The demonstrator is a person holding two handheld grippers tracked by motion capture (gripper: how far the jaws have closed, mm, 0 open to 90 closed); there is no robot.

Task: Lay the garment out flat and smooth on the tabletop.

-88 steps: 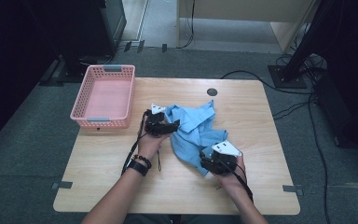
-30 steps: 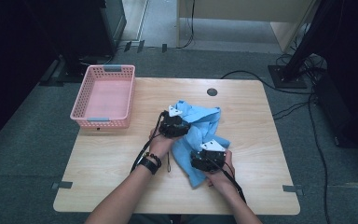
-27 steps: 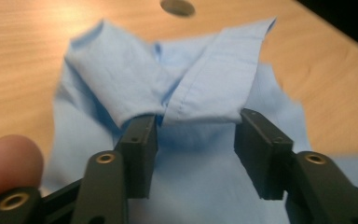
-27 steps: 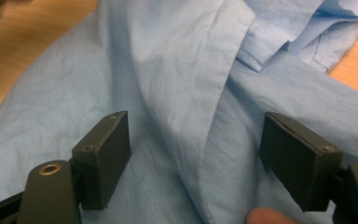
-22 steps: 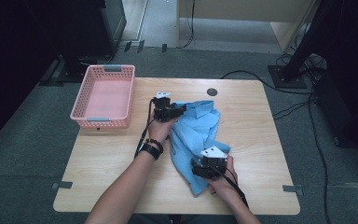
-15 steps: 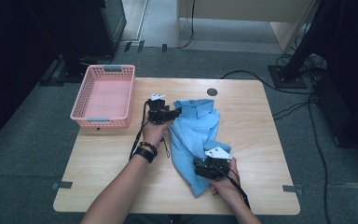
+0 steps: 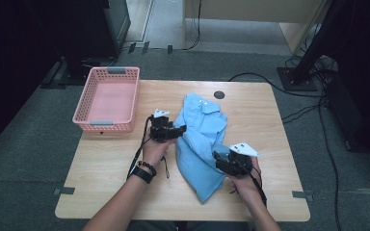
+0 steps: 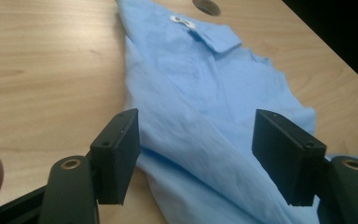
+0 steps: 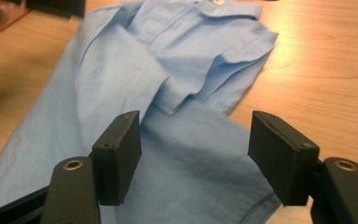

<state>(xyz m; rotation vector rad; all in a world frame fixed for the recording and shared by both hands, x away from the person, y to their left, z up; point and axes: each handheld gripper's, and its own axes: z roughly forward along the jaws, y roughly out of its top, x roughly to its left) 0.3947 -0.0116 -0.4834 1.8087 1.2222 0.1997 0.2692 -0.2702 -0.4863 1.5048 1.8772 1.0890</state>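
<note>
A light-blue shirt [image 7: 200, 139] lies folded lengthwise on the wooden table [image 7: 270, 125]; left gripper [image 7: 179, 130], just opening, and right gripper [image 7: 218, 158], just narrowing, both gape empty beside it.

The wooden tabletop [image 7: 106, 163] carries a pink basket [image 7: 107, 99] at its left edge and a blue shirt [image 7: 200, 137] spread mid-table.

I am working in a lab-like recording room: a lone wooden bench [image 7: 111, 178] on grey carpet [image 7: 24, 159], cables [image 7: 308, 110] trailing past dark equipment stands [image 7: 301, 77].
</note>
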